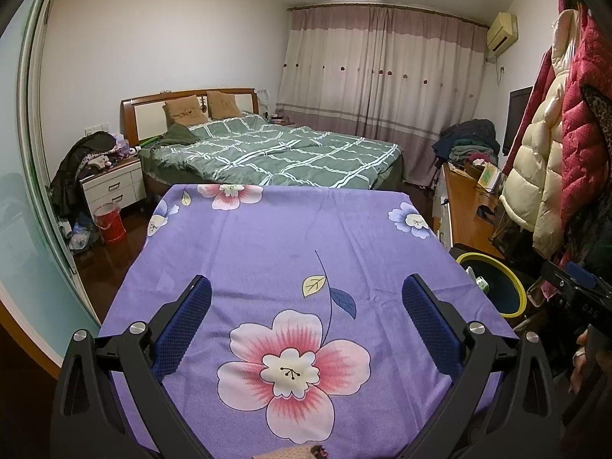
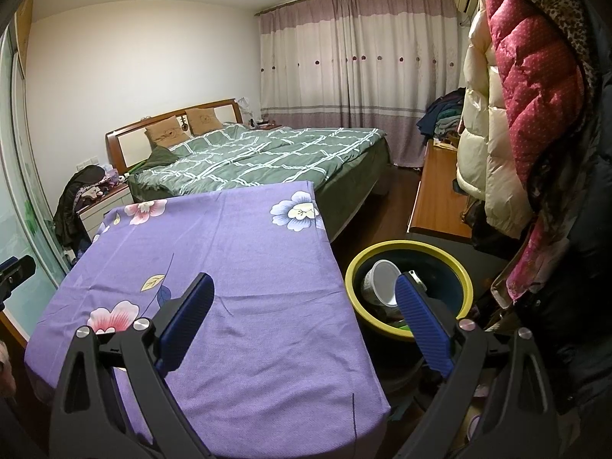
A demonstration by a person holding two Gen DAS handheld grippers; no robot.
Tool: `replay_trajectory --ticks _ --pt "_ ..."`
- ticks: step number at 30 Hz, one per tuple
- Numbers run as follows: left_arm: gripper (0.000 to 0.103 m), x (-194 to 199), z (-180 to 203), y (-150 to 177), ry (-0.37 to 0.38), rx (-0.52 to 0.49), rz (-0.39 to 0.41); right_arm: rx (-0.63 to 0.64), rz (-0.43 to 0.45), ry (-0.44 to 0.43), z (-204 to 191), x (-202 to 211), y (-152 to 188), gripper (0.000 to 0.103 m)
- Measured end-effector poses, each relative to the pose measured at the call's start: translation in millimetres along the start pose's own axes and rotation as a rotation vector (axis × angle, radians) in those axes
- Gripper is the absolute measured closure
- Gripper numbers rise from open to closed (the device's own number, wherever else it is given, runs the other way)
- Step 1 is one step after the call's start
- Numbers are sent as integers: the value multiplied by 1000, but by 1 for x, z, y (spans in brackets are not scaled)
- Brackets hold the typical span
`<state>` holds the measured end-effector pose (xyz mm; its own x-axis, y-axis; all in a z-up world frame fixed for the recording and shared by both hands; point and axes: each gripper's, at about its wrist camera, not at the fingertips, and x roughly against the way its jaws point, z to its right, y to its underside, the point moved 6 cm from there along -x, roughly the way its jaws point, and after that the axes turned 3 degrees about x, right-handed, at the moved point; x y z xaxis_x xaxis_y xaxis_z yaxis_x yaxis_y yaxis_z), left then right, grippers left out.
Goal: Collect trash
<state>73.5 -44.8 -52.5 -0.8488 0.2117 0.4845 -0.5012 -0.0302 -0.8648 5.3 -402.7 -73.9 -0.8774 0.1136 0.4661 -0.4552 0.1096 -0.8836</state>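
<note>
A table under a purple flowered cloth (image 1: 275,252) (image 2: 237,267) fills the foreground of both views, and no loose trash shows on it. My left gripper (image 1: 306,298) hovers open over its near half, nothing between the blue pads. My right gripper (image 2: 304,294) is open at the table's right edge. Beside that edge stands a yellow-rimmed dark bin (image 2: 407,290) (image 1: 493,283) holding a white plastic cup (image 2: 380,281) and other scraps. The right fingertip (image 2: 409,294) overlaps the bin's opening in the right wrist view.
A bed with a green checked quilt (image 1: 275,149) lies beyond the table. A white nightstand (image 1: 113,185) piled with clothes and a red bucket (image 1: 110,223) stand at left. A wooden desk (image 2: 436,199) and hanging padded coats (image 2: 528,88) crowd the right.
</note>
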Motion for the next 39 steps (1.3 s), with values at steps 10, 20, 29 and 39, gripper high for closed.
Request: replay_trajectory --ticks 10,20,29,39 --pt "5 -3 -1 4 5 0 -10 1 -2 -1 -1 -1 0 12" --pt "5 -4 -2 4 6 2 -13 3 -5 -3 -5 -2 1 12" --pt "5 -4 0 2 16 13 -12 3 -6 -3 -5 -2 0 12" --pt "5 -4 -1 3 22 5 -17 3 -8 -3 -5 -3 0 12"
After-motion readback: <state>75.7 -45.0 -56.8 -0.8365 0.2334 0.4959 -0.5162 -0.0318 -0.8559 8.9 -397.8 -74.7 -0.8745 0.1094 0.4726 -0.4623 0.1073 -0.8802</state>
